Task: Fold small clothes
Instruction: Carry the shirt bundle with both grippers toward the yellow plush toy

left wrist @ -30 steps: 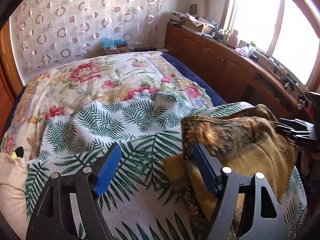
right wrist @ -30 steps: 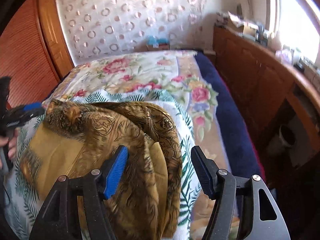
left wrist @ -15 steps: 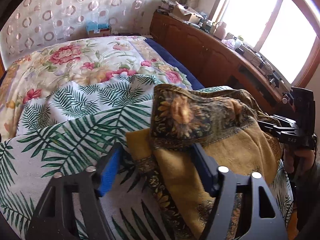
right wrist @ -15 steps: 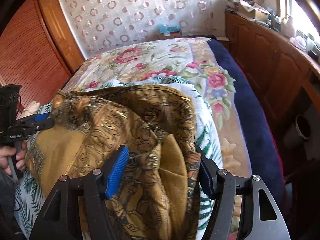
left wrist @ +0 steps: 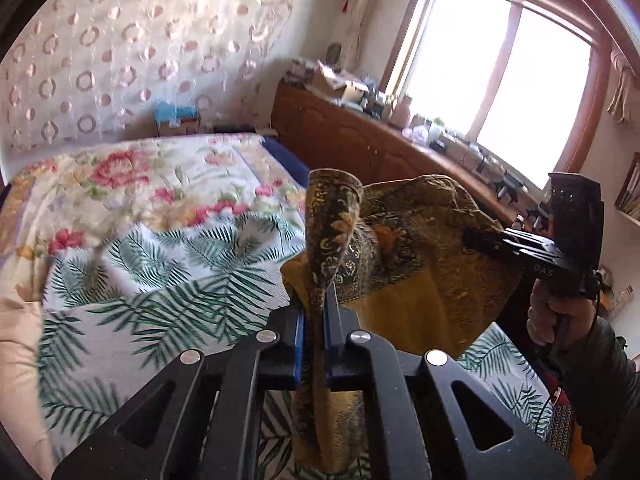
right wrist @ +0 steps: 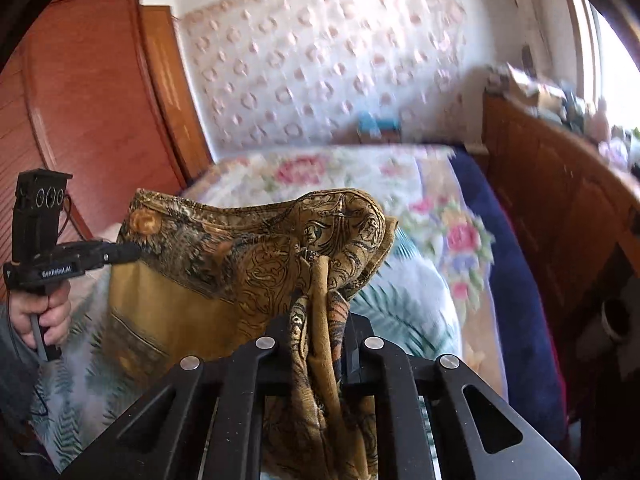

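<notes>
A mustard and dark gold patterned garment (left wrist: 420,248) hangs above the bed, stretched between my two grippers. My left gripper (left wrist: 314,300) has its jaws closing, and its blue pads pinch a bunched edge of the cloth. In the right wrist view the same garment (right wrist: 224,248) sags to the left. My right gripper (right wrist: 320,312) also has its jaws closing, with a gathered fold pressed between them. Each view shows the other gripper gripping the far corner: the right gripper (left wrist: 480,236) and the left gripper (right wrist: 128,254), each held by a hand.
Below lies a bed with a palm-leaf sheet (left wrist: 160,280) and a floral quilt (left wrist: 120,176) farther back. A long wooden cabinet (left wrist: 360,148) cluttered on top runs under the window at the right. A wooden wardrobe (right wrist: 80,100) stands at the left. A cream cloth (left wrist: 16,340) lies at the bed's left edge.
Both grippers went from open around the garment's edges to shut on them. Both rose, lifting the cloth off the bed so that it hangs between them.
</notes>
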Motion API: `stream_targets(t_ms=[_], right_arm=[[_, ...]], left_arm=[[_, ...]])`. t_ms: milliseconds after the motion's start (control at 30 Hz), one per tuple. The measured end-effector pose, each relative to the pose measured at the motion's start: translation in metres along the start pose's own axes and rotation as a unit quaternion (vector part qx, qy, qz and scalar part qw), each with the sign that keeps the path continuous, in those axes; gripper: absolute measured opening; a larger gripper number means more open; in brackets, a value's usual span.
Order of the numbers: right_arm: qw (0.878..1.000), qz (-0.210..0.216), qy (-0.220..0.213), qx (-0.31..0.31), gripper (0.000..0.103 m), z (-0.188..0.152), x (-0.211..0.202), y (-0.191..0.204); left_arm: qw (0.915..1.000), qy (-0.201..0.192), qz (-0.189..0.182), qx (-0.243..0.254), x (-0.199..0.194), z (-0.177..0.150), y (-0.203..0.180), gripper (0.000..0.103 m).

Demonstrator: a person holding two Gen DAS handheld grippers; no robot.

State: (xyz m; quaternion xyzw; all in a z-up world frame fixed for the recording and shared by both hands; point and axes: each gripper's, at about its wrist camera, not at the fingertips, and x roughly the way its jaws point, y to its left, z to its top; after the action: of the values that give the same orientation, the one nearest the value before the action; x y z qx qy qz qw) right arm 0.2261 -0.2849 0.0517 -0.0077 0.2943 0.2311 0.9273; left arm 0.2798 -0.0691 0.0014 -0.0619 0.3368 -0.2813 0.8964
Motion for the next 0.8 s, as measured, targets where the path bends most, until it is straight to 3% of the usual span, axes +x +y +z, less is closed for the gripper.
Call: stream_targets(t_ms=[167,333,567,800], right_arm=[[0.998,0.039,-0.029,-0.041,0.012,0.026,0.003,0.045],[0.990,0.094,-0.034,-0.095,0.012,0.058,0.035,0.096],[0.969,0.155,-0.020,-0.191,0.012,0.107,0.102,0.199],[0.938,0.200,-0.010,-0.284,0.012,0.136,0.171,0.288]], left_arm=[[0.9976,-0.057,0.035,-0.018,-0.071,-0.007,0.020,0.008],[0.9886,-0.095,0.109,-0.043,-0.136,-0.031,0.056,0.008],[0.9669,-0.123,0.192,-0.115,-0.193,-0.082,0.113,0.008],[0.9398,-0.145,0.232,-0.205,-0.217,-0.150,0.152,0.008]])
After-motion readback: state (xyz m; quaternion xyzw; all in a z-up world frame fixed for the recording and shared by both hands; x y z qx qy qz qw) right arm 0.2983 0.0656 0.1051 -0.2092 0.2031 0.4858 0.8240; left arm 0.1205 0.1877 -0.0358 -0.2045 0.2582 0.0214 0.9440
